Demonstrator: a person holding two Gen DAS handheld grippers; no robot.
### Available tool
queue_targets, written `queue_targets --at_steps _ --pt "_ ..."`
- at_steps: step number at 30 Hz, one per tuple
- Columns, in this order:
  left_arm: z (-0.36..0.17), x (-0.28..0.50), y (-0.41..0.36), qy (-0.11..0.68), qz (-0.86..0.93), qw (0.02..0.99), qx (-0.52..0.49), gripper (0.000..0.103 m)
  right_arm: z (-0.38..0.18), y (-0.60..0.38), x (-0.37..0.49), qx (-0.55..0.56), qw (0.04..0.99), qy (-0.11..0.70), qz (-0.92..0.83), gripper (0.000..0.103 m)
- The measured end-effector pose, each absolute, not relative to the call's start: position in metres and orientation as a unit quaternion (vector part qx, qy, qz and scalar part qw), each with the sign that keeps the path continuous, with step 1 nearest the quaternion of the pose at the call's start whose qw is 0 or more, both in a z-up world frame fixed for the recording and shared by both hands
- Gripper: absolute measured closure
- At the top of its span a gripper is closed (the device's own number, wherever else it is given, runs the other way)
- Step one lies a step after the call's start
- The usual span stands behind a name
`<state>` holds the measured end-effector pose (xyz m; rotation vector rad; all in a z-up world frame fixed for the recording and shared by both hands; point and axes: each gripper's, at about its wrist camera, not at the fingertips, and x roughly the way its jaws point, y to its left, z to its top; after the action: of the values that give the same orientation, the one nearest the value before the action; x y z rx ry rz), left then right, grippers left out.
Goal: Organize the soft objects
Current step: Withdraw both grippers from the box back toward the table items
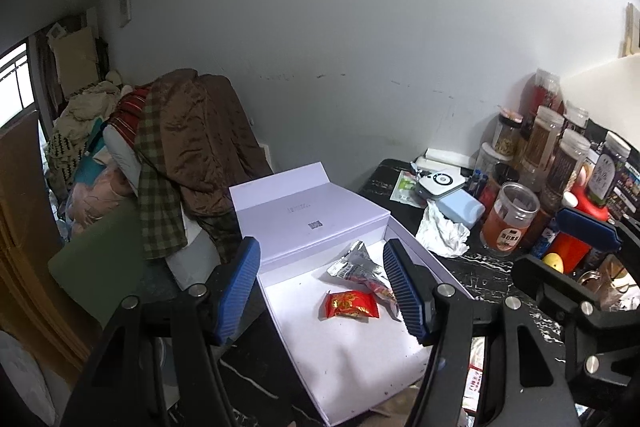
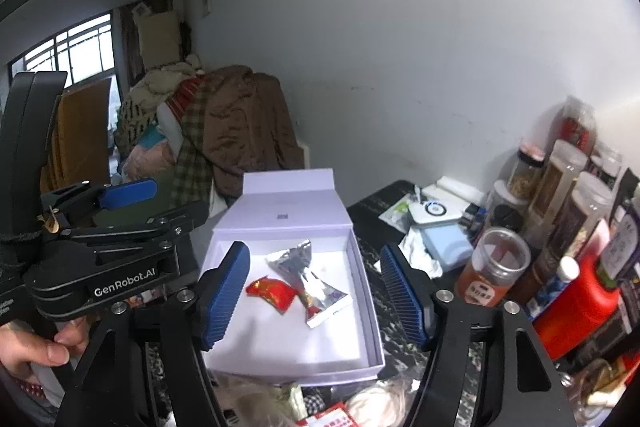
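Note:
A white open box (image 1: 352, 359) (image 2: 352, 367) lies on the dark marble table with its lid folded back. Inside lie a red snack packet (image 1: 351, 305) (image 2: 271, 291) and a silver foil packet (image 1: 360, 269) (image 2: 308, 273). My left gripper (image 1: 324, 291) is open and empty above the box, its blue pads either side of the packets. My right gripper (image 2: 316, 297) is open and empty, also over the box. The left gripper shows at the left of the right wrist view (image 2: 120, 219). More soft packets (image 2: 332, 413) lie at the table's near edge.
Jars and bottles (image 1: 536, 163) (image 2: 560, 227) crowd the right side. A crumpled tissue (image 1: 442, 231), a light blue device (image 1: 460, 209) and a white gadget (image 1: 440, 183) lie behind the box. A chair heaped with clothes (image 1: 188, 147) stands left.

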<state>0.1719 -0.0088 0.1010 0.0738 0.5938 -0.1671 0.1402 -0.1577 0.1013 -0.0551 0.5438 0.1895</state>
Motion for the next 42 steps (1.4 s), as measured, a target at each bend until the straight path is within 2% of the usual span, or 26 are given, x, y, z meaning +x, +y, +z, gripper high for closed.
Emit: queue_targets --at_steps 1,3,4,10,15,26,42 --pt "0.104 0.166 -0.008 0.288 -0.081 0.954 0.037 0.039 0.104 -0.158 0.135 -0.028 0.96 0.263 0.093 0.03" --pt "0.109 0.158 -0.006 0.281 -0.079 0.956 0.038 0.022 0.109 -0.158 0.126 -0.027 0.962 0.256 0.092 0.028" --pt "0.112 0.154 -0.005 0.276 -0.079 0.957 0.038 0.02 0.112 -0.158 0.121 -0.027 0.963 0.252 0.092 0.025" --pt "0.126 0.125 0.0 0.256 -0.08 0.963 0.038 0.019 0.125 -0.157 0.086 -0.032 0.971 0.221 0.084 0.008" --pt "0.133 0.1 0.001 0.242 -0.082 0.966 0.044 0.019 0.133 -0.158 0.058 -0.032 0.975 0.206 0.072 0.001" --pt "0.129 0.046 0.006 0.225 -0.103 0.968 0.051 0.019 0.131 -0.158 0.002 -0.029 0.977 0.204 0.059 0.0" --pt "0.078 0.002 0.0 0.279 -0.151 0.946 0.072 0.019 0.085 -0.155 -0.04 -0.001 0.969 0.241 0.054 0.0"
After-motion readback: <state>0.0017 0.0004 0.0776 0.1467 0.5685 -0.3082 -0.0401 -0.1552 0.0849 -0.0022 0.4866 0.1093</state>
